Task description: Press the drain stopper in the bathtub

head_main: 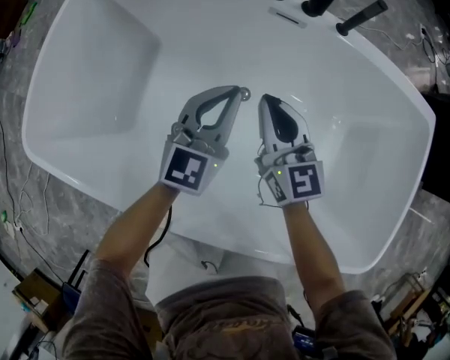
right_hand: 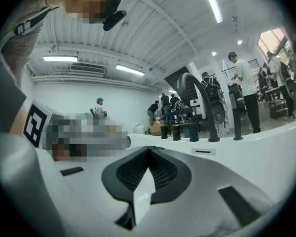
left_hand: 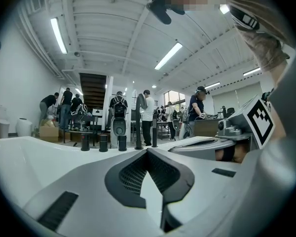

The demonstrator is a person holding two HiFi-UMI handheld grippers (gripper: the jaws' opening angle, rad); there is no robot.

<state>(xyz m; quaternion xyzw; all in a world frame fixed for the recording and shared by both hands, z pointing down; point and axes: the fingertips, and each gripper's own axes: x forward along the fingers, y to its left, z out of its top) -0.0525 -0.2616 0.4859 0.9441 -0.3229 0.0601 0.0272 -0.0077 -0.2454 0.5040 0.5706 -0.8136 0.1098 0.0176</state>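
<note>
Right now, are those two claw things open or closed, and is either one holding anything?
Left gripper: closed, tips touching, holding nothing.
Right gripper: closed, tips touching, holding nothing.

Bright ceiling strip lights (left_hand: 57, 33), soft shadows, fisheye warp at edges

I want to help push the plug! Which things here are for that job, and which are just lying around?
For the job: drain stopper, bathtub, left gripper, right gripper (both shut, empty).
Just lying about: black tap fittings on the tub rim, cardboard box on the floor.
</note>
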